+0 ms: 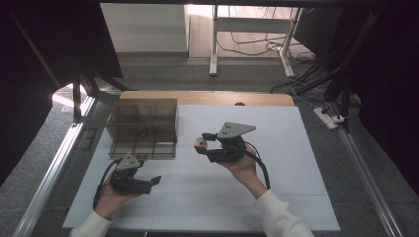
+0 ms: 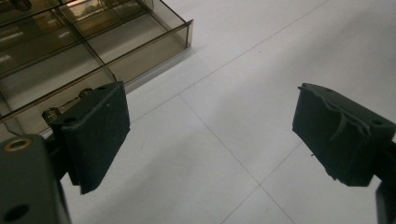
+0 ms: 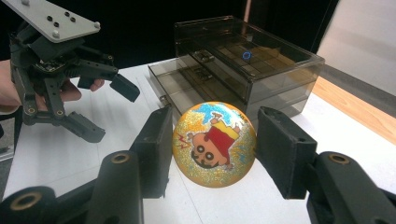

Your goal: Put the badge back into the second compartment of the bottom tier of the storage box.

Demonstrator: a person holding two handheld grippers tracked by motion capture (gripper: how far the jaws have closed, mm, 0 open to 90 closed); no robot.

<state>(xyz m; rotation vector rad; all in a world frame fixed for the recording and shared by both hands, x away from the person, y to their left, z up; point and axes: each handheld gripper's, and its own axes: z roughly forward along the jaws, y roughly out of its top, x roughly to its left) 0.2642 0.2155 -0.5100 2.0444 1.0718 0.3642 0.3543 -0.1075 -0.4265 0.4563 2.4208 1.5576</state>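
A glittery yellow ball (image 3: 214,143) printed with a cartoon figure sits between my right gripper's (image 3: 212,135) two black pads, which press on both its sides. In the high view that ball (image 1: 199,143) is held above the white table, right of a smoky clear drawer box (image 1: 143,126), with my right gripper (image 1: 203,144) pointing left toward the box. My left gripper (image 1: 149,173) rests low near the table's front left, below the box. Its jaws (image 2: 210,135) stand wide apart with nothing between them. The left gripper (image 3: 109,109) is open at far left in the right gripper view.
The drawer box (image 3: 243,60) has a compartmented drawer (image 2: 93,42) pulled out toward the front. A white mat (image 1: 222,197) covers the table, with a wooden strip (image 1: 207,98) along its far edge. Metal rails run along both sides.
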